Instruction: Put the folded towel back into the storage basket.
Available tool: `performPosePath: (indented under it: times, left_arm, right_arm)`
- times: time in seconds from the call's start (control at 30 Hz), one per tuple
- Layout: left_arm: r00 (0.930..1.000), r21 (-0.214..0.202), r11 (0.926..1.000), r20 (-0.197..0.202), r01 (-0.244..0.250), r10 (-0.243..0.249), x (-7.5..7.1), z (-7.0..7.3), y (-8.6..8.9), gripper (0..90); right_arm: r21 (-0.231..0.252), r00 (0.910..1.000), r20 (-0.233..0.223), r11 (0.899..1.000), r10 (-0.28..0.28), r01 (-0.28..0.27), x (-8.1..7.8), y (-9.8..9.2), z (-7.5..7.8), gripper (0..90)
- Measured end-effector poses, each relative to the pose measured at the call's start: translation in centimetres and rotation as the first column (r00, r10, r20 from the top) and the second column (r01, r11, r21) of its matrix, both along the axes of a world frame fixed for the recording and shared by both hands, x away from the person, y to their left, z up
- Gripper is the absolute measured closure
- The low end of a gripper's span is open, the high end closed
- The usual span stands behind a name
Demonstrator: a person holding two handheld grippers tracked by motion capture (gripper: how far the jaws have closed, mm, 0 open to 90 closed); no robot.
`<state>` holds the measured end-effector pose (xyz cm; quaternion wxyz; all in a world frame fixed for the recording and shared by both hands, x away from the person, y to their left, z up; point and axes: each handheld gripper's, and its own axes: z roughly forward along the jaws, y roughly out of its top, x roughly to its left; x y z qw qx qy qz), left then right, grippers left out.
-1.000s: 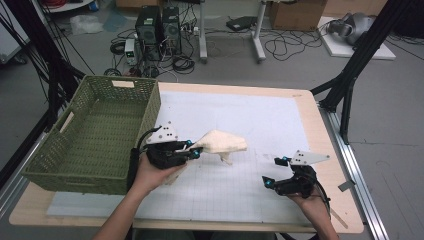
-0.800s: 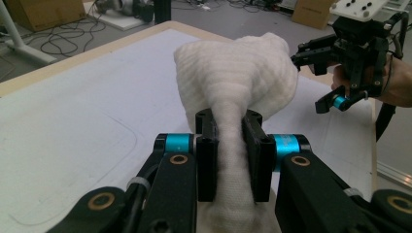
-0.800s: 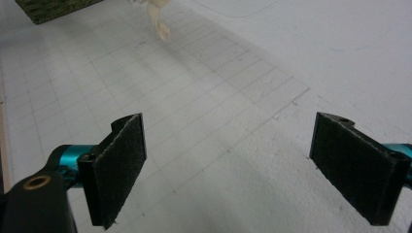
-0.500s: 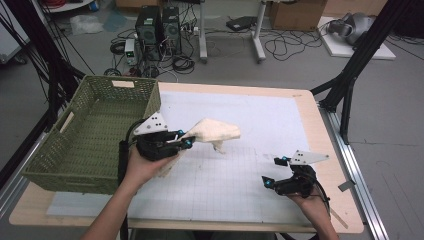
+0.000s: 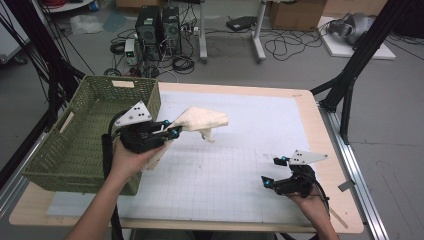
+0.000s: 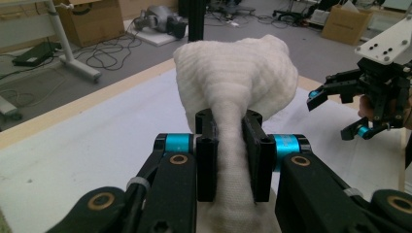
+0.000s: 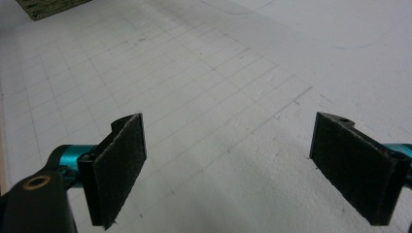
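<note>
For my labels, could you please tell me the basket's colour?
Green woven basket, clearest in the high view.

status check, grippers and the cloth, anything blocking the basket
Left gripper shut on white cloth, lifted off the table. Right gripper open, nothing between its jaws. Green basket beside the cloth, nothing between them.

The cloth [image 5: 202, 121] pinched in my left gripper [image 5: 172, 131] is cream-white with a fine ribbed weave, plain throughout. That gripper is black, with bright turquoise sleeves beside the jaws, brass-coloured pivots and a pale grey plate on top. My right gripper [image 5: 272, 172] wears the same colours; its pads [image 7: 121, 165] are matt black and faintly grainy. The mat [image 5: 240, 165] covering the worktop is white, ruled with a thin grey grid of squares. Round it, the worktop's edge [image 5: 327, 165] shows light wood. The basket [image 5: 60, 150] at the left edge is olive green in an open woven pattern, with a tan label on its far rim.
</note>
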<state>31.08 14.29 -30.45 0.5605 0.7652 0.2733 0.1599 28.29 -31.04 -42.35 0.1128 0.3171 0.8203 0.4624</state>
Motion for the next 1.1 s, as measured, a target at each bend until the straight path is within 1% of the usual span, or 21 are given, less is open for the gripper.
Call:
performPosePath:
  times: [0.23,0.37,0.53,0.67,0.9,1.1]
  left_arm:
    - [0.9999,0.006,0.9999,-0.002,-0.012,0.012,0.2,0.0,0.5,77.9]
    - [0.9997,0.000,0.9997,0.002,-0.025,0.025,0.2,0.3,0.9,77.9]
    - [0.9993,0.002,0.9993,0.011,-0.037,0.037,0.2,0.8,1.5,77.8]
    - [0.9982,-0.006,0.9985,0.022,-0.055,0.055,0.3,1.5,2.1,77.8]
    - [0.9931,-0.025,0.9938,0.043,-0.108,0.109,0.2,2.6,4.0,77.8]
    - [0.9847,-0.038,0.9853,0.045,-0.167,0.168,0.1,2.9,6.0,77.8]
  right_arm:
    - [-0.004,1.0000,-0.001,1.000,0.001,-0.001,0.0,0.0,0.0,12.6]
    - [-0.004,1.0000,-0.002,1.000,0.000,0.000,0.0,0.0,0.0,12.6]
    - [-0.006,1.0000,-0.002,1.000,0.002,-0.002,0.0,0.0,0.0,12.6]
    - [-0.003,1.0000,0.000,1.000,0.002,-0.002,0.1,0.0,0.0,12.6]
    - [-0.004,1.0000,-0.002,1.000,0.001,-0.001,0.1,0.1,-0.1,12.6]
    - [-0.006,1.0000,-0.005,1.000,0.001,-0.001,0.1,0.1,-0.1,12.6]
